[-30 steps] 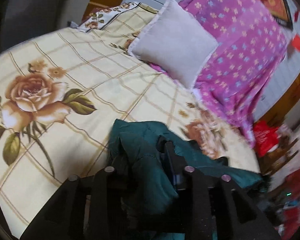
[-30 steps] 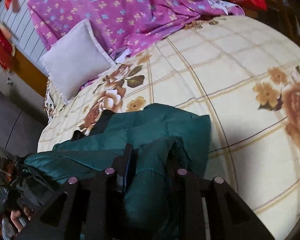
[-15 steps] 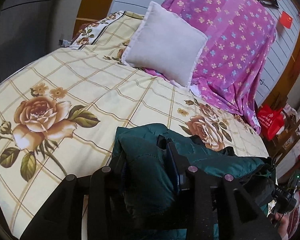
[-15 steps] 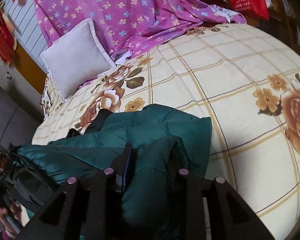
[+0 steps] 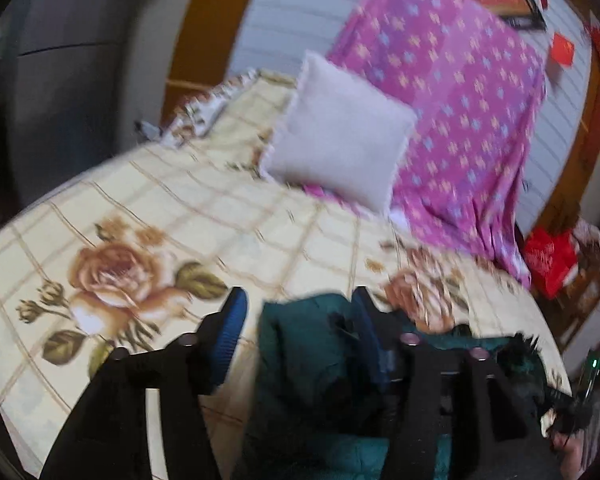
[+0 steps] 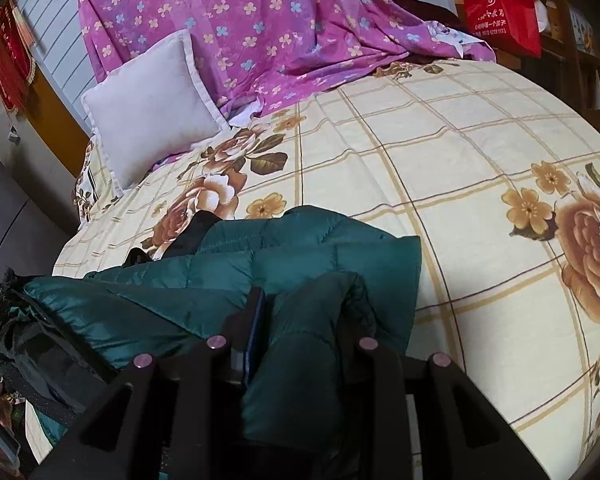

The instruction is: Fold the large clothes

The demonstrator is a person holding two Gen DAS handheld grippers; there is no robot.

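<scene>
A dark green padded jacket (image 6: 300,248) lies folded on the flowered bedspread (image 6: 440,152) near the bed's front edge. My right gripper (image 6: 306,316) is shut on a thick fold of the jacket, which bulges up between its fingers. In the blurred left wrist view, the left gripper (image 5: 298,320) has its jaws opening. The jacket (image 5: 300,344) still sits between them and leans against the right finger. The left blue pad (image 5: 232,320) stands clear of the cloth.
A pale square pillow (image 6: 152,104) leans on a purple flowered quilt (image 6: 260,20) at the head of the bed. A red bag (image 6: 500,12) hangs beyond the bed's far right side. Dark clutter (image 6: 28,352) sits off the bed's near-left edge.
The left gripper's jaws have spread apart and let go of the jacket fold, and that hand has risen. The right gripper keeps its grip and has hardly moved.
</scene>
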